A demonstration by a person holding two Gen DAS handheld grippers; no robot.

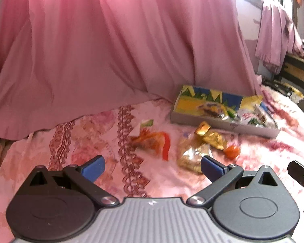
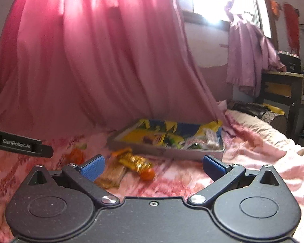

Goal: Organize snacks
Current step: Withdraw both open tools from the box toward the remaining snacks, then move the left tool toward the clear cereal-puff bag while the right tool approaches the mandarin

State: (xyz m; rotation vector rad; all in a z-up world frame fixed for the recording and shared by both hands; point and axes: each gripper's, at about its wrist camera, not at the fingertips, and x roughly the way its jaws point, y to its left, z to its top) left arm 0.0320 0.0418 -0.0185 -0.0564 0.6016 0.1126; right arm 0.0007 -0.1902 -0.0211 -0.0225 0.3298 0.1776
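Note:
A shallow grey box [image 1: 223,124] with a yellow and blue printed inside lies on the pink floral bedspread; several snack packets [image 1: 251,115] sit in its right half. In front of it lie loose snacks: an orange and red wrapper [image 1: 154,140], a clear pack of brown biscuits [image 1: 192,155], gold wrapped sweets [image 1: 211,136] and a small orange sweet [image 1: 232,151]. My left gripper [image 1: 152,167] hovers open just short of them, empty. My right gripper [image 2: 152,167] is open too, with the biscuits [image 2: 112,174], gold sweets [image 2: 135,161] and the box [image 2: 168,151] ahead of it.
A large pink curtain [image 1: 111,50] hangs down onto the bed right behind the box. A dark desk [image 2: 283,89] and a dark bag [image 2: 251,109] stand at the far right past the bed's edge. The left gripper's body [image 2: 24,143] juts in at the left of the right wrist view.

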